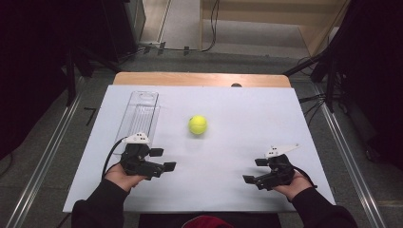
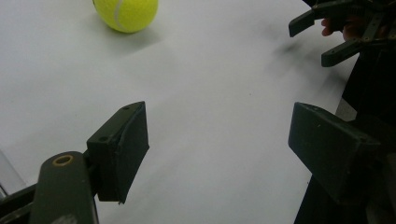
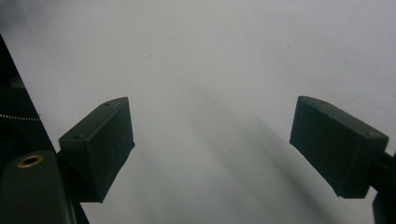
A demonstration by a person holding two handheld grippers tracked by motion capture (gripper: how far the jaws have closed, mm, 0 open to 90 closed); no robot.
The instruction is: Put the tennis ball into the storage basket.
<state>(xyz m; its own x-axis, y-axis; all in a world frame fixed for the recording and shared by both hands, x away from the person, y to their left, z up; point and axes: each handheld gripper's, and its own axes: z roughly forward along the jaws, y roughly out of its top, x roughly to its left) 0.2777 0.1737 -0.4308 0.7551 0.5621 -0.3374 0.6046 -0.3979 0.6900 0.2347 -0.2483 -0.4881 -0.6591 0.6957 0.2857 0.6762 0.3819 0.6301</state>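
Observation:
A yellow-green tennis ball [image 1: 197,125] lies on the white board [image 1: 228,194], a little beyond the midpoint between my two grippers. In the left gripper view the tennis ball [image 2: 126,14] sits at the top left, well ahead of the jaws. My left gripper [image 1: 163,159] [image 2: 217,135] rests low over the board at the near left, open, with bare white surface between its pads. At the near right, my right gripper [image 1: 254,170] [image 3: 212,140] is also open and holds nothing. The left gripper view catches the right gripper [image 2: 310,43] at its top right.
A long clear plastic container [image 1: 138,114] lies on the board just beyond my left gripper. The wooden table edge [image 1: 199,79] shows behind the board. Dark stands and cables ring the table on the floor.

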